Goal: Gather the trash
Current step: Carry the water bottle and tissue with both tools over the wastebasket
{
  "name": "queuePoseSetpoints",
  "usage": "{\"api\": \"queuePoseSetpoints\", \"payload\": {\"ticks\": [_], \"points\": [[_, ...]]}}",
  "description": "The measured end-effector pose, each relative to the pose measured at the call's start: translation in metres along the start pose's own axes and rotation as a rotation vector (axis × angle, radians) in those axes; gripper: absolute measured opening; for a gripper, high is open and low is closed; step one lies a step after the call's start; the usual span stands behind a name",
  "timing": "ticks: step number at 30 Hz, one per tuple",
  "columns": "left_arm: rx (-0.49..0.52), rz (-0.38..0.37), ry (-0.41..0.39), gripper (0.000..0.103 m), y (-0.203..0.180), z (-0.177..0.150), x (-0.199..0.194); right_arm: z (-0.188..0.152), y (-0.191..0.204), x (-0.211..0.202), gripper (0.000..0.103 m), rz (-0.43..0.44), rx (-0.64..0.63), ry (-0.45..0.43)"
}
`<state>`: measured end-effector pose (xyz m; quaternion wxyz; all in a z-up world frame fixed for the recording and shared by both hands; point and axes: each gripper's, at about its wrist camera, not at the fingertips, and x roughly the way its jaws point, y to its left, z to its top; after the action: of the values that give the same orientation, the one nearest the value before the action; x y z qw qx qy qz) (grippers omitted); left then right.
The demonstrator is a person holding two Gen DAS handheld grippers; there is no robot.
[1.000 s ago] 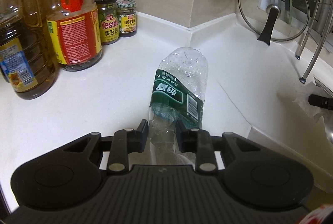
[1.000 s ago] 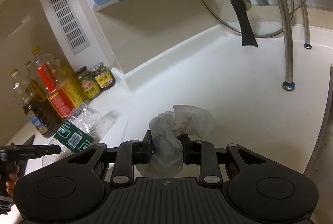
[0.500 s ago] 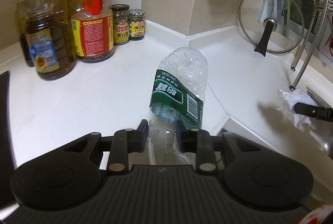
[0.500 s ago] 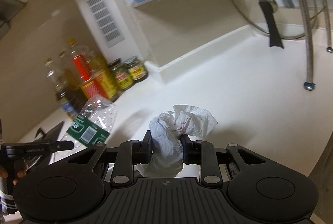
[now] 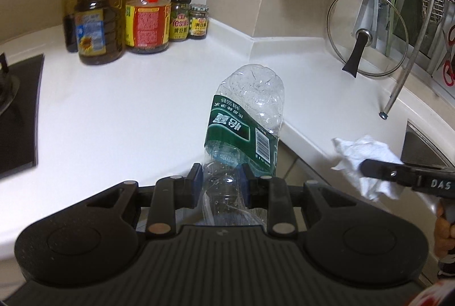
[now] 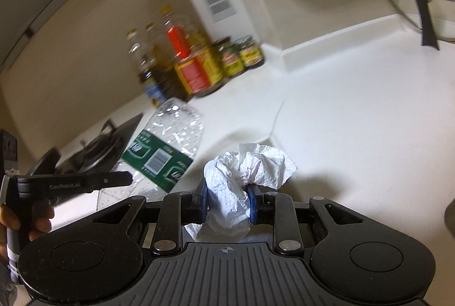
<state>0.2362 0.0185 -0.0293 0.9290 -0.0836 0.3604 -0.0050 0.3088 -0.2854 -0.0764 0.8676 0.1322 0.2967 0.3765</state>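
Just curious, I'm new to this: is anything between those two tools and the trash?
Nothing: the left tool is already shut on the plastic bottle, the right tool on the crumpled paper towel. No bin is in view.

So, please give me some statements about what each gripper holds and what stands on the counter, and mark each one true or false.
1. The left gripper is shut on the plastic bottle. True.
2. The bottle's label is red. False: the label is green with a barcode.
3. The right gripper holds a crumpled paper towel. True.
4. The glass lid lies flat on the counter. False: it stands on its edge, leaning at the back.
5. Two small jars stand beside the oil bottles near the wall. True.
6. The right gripper is open and holds nothing. False: its fingers are closed on the paper towel.
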Motion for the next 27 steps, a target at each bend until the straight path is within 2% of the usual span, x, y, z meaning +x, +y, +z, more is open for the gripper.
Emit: {"api": "queuePoseSetpoints", "payload": {"ticks": [12, 27], "points": [[-0.068, 0.013, 0.069, 0.025, -0.015, -0.046, -0.011, -0.034, 0.016, 0.003, 0.027, 0.05, -0.052, 0.102], [-0.151, 0.011, 0.246, 0.025, 0.008, -0.093, 0.039, -0.074, 0.016, 0.039, 0.027, -0.046, -0.056, 0.19]]}}
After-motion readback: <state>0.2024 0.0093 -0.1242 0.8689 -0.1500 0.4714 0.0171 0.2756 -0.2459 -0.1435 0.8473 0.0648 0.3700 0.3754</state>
